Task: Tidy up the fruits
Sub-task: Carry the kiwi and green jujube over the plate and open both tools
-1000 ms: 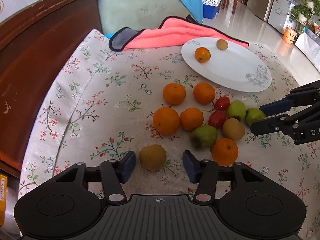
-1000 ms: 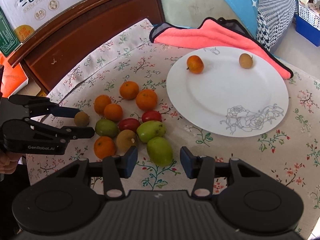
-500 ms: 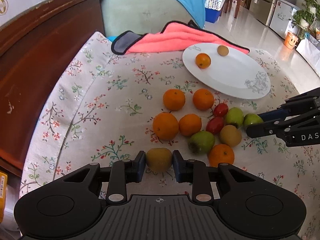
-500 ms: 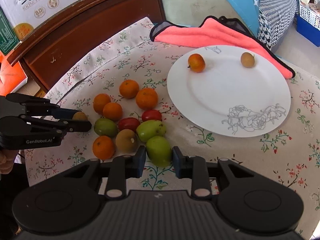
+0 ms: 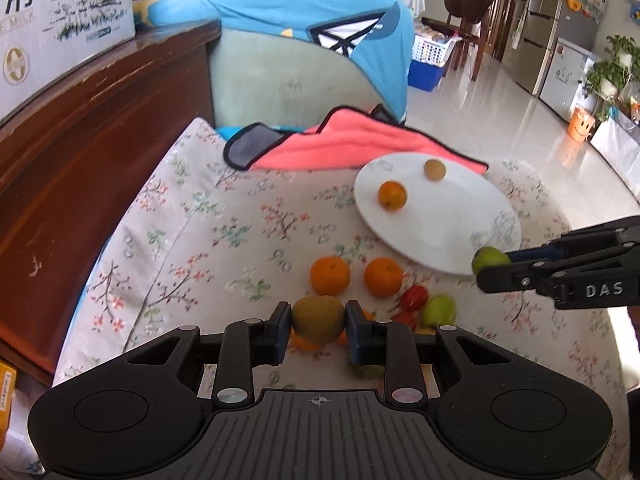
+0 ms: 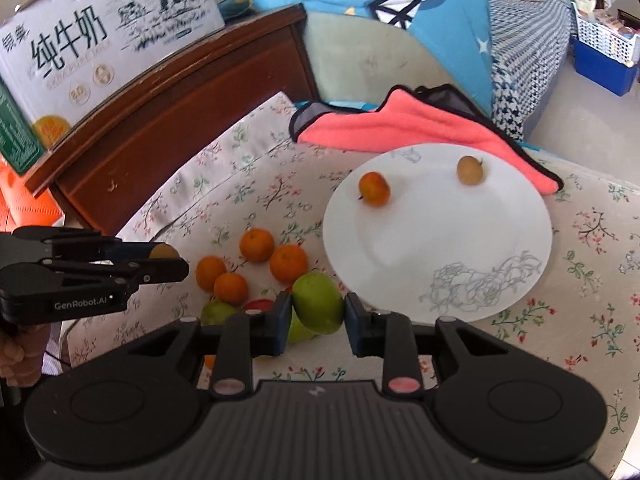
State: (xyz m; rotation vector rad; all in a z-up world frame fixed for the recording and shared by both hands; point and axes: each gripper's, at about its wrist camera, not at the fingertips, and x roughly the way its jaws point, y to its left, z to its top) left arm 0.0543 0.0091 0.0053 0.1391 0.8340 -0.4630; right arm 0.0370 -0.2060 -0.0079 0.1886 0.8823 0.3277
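My left gripper [image 5: 318,322] sits low in the centre of its own view, level, fingers clamped on a brown-green kiwi [image 5: 318,319] lifted off the cloth [image 5: 192,240]. In the right wrist view that same gripper [image 6: 170,262] pokes in from the left edge, and only a sliver of the kiwi [image 6: 163,251] peeks between its tips. My hand [image 6: 18,356] shows at lower left there; the left camera does not see it.

Centre frame, the loose pile: oranges [image 5: 330,275] and a red fruit [image 5: 414,297] in the left view, partly hidden behind my fingers. The right view shows four oranges [image 6: 256,245] plainly.

My right gripper [image 6: 316,314] is level too, squeezing a smooth green fruit [image 6: 318,302], held just off the plate [image 6: 440,248] rim. From the left camera it [image 5: 486,268] reaches in from the right edge, the green fruit [image 5: 489,259] at its tip over the plate [image 5: 448,232] edge.

On the plate, upper right: a small orange [image 6: 374,189] and a tan fruit [image 6: 470,170], well apart. The pink towel [image 6: 400,128] lies behind, under the far rim.
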